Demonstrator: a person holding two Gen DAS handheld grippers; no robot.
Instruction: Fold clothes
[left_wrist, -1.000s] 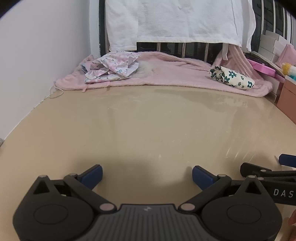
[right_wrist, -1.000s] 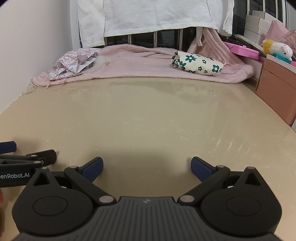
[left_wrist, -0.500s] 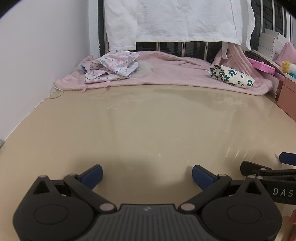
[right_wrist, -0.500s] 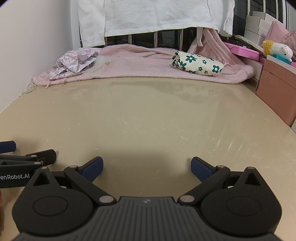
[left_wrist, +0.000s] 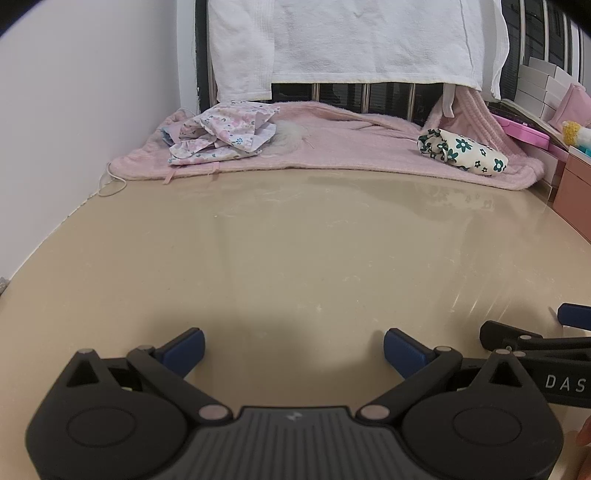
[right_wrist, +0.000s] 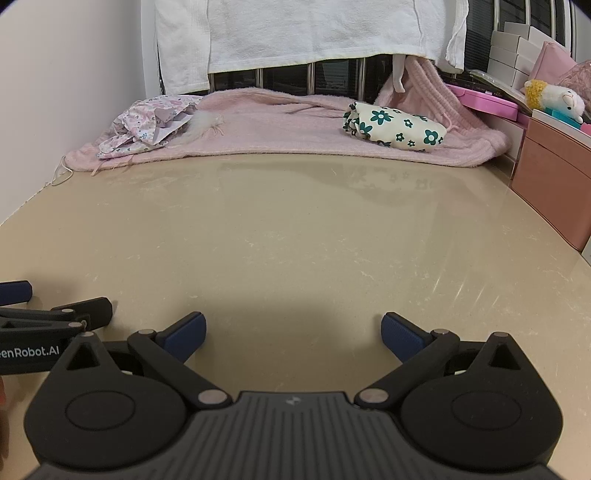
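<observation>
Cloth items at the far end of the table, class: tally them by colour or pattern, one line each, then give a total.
Pink blanket: 1
White hanging towel: 1
Pale pink floral garment, crumpled: 1
Cream bundle with dark green flowers: 1
Total: 4

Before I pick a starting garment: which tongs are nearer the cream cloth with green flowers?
Right, by a small margin. The right tongs face the green-flowered cloth just to its left; the left tongs sit farther left. Both are open, well short of it.
</observation>
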